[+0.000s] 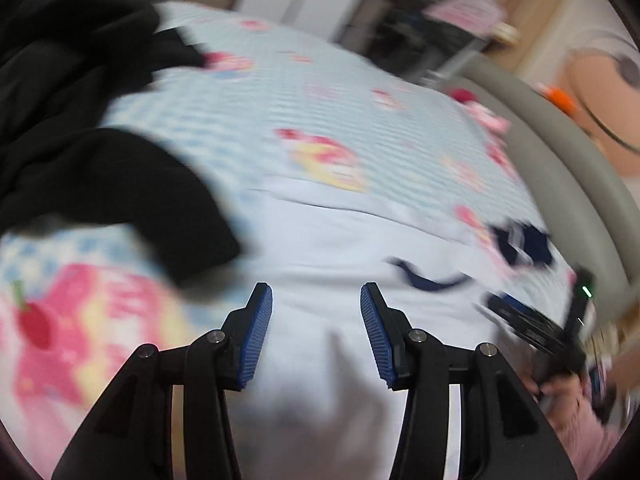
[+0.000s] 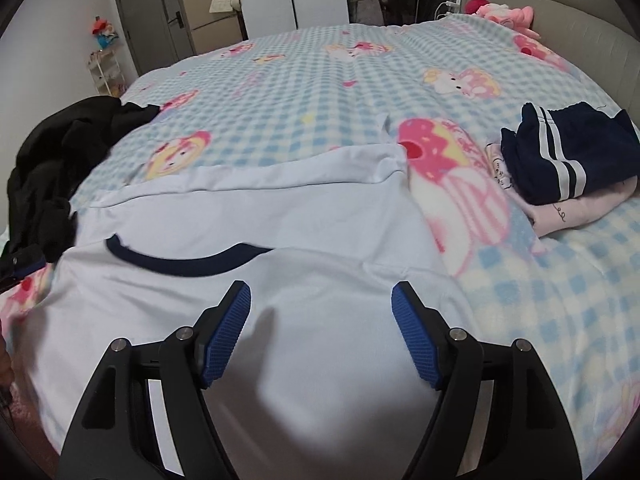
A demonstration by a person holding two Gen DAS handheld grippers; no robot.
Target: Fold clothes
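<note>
A big bed [image 2: 304, 80] fills both views, and a blue checked blanket [image 2: 320, 92] with pink cartoon pictures covers it. At about 9 o'clock in the right wrist view, a pile of black clothes [image 2: 52, 160] sits at the edge of the bed. In the left wrist view the same black pile [image 1: 80, 128] is at 10 o'clock, and that picture is blurry. A white shirt [image 2: 260, 248] with a dark blue neck band [image 2: 180, 266] lies flat in the middle of the bed, with its far edge folded over. The left hand-held gripper [image 1: 316, 304] hangs just above the white shirt, and its two blue pads [image 1: 256, 340] are apart with nothing between them. The right hand-held gripper [image 2: 320, 300] is also over the white shirt, with its blue pads wide apart and holding nothing. At 3 o'clock in the right wrist view, dark blue shorts [image 2: 568, 156] with white stripes sit folded on top of a folded pink top [image 2: 576, 208]. At 1 o'clock, a pink soft toy [image 2: 508, 14] rests by the grey headboard [image 2: 560, 12].
</note>
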